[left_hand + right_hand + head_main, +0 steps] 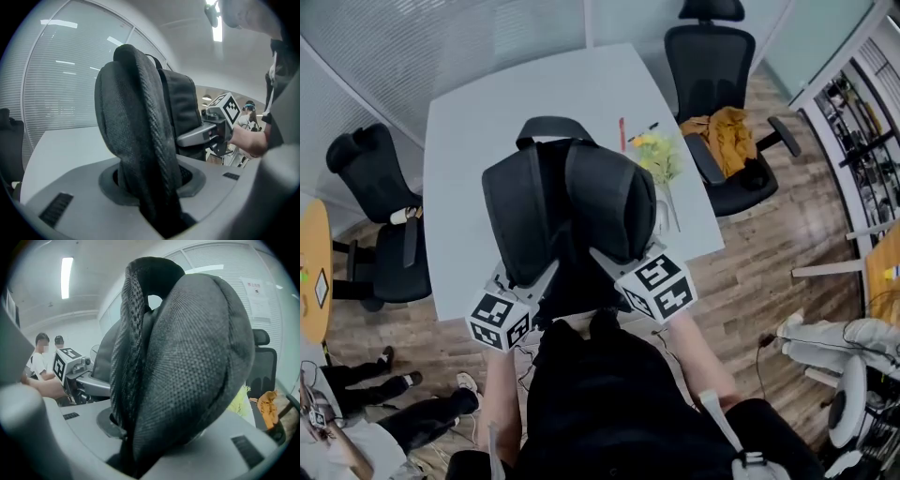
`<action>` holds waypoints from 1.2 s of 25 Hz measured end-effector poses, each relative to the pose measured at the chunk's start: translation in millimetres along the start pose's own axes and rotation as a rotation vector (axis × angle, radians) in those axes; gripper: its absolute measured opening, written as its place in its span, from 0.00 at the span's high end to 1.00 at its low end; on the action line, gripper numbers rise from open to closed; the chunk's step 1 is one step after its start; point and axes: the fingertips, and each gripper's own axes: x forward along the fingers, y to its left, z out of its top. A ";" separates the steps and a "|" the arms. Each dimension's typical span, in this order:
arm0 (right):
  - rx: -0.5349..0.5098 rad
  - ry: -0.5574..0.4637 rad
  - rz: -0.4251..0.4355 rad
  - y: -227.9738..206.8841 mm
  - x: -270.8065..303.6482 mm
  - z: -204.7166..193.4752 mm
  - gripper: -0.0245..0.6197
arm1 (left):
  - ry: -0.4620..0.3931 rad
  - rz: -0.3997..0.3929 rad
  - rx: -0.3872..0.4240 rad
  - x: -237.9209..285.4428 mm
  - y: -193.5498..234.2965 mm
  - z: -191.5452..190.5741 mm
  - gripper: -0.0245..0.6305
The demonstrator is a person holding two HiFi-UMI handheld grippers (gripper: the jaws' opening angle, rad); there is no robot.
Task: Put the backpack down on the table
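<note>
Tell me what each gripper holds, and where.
The backpack: the left gripper clamps one padded shoulder strap, the right gripper the other.

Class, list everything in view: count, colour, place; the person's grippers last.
backpack: one, black, held over the table's near edge.
table: one, white, under the backpack.
pens: two, red and dark, on the table beyond the backpack.
flowers: one bunch, yellow-green, on the table's right side.
office chairs: two, black, left and far right of the table.
jacket: one, mustard, on the far right chair.
left gripper: one, grey, shut on a backpack strap.
right gripper: one, grey, shut on the other strap.
</note>
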 end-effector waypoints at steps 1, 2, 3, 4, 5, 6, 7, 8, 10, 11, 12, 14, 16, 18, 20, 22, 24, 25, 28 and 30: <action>0.002 0.003 0.009 -0.3 1.9 -0.8 0.69 | 0.005 0.007 -0.004 0.4 1.1 -1.2 0.74; 0.004 0.006 0.018 -0.4 3.7 -1.3 0.69 | 0.010 0.014 -0.007 0.6 2.3 -1.9 0.74; 0.007 0.009 0.026 -0.6 5.5 -1.3 0.69 | 0.014 0.021 -0.009 0.9 3.8 -2.4 0.74; 0.009 0.013 0.034 -1.0 7.6 -1.3 0.69 | 0.019 0.026 -0.013 1.2 5.5 -3.2 0.73; 0.011 0.018 0.040 -1.6 10.1 -1.3 0.69 | 0.023 0.030 -0.018 1.7 7.6 -4.4 0.73; 0.012 0.023 0.044 -2.5 13.1 -1.3 0.69 | 0.026 0.032 -0.023 2.5 10.1 -5.7 0.73; 0.013 0.029 0.046 -3.5 16.3 -1.4 0.69 | 0.029 0.033 -0.029 3.5 13.0 -7.1 0.73; 0.013 0.034 0.048 -4.4 19.6 -1.6 0.69 | 0.032 0.035 -0.035 4.5 16.0 -8.7 0.73; 0.017 0.046 0.049 -5.9 26.2 -2.1 0.69 | 0.036 0.041 -0.046 6.7 22.3 -11.6 0.73; 0.020 0.052 0.049 -6.8 29.5 -2.2 0.69 | 0.040 0.044 -0.052 8.0 25.6 -12.8 0.73; 0.023 0.060 0.049 -7.6 32.6 -2.1 0.69 | 0.044 0.045 -0.057 9.2 28.8 -13.7 0.73; 0.031 0.074 0.051 -9.1 38.2 -1.3 0.69 | 0.055 0.043 -0.068 11.1 34.8 -14.9 0.73; 0.038 0.084 0.049 -12.4 43.3 0.9 0.69 | 0.061 0.034 -0.075 14.4 41.1 -14.2 0.73; 0.045 0.092 0.044 -16.6 48.6 2.7 0.69 | 0.066 0.024 -0.080 18.9 47.4 -13.7 0.73; 0.055 0.100 0.042 -20.4 54.8 3.1 0.69 | 0.072 0.017 -0.086 23.4 54.0 -14.5 0.73; 0.063 0.108 0.040 -25.4 61.1 4.3 0.69 | 0.080 0.012 -0.092 28.8 60.8 -14.5 0.73; 0.069 0.118 0.038 -31.4 66.5 6.3 0.69 | 0.088 0.006 -0.100 34.7 67.1 -13.2 0.72; 0.071 0.122 0.037 -34.1 69.4 7.2 0.69 | 0.092 0.003 -0.104 37.4 70.2 -12.8 0.72; 0.078 0.133 0.029 -40.6 78.1 8.2 0.69 | 0.105 -0.006 -0.111 44.5 79.3 -13.8 0.72; 0.080 0.138 0.023 -44.2 82.5 8.1 0.69 | 0.113 -0.013 -0.116 48.5 84.0 -15.1 0.72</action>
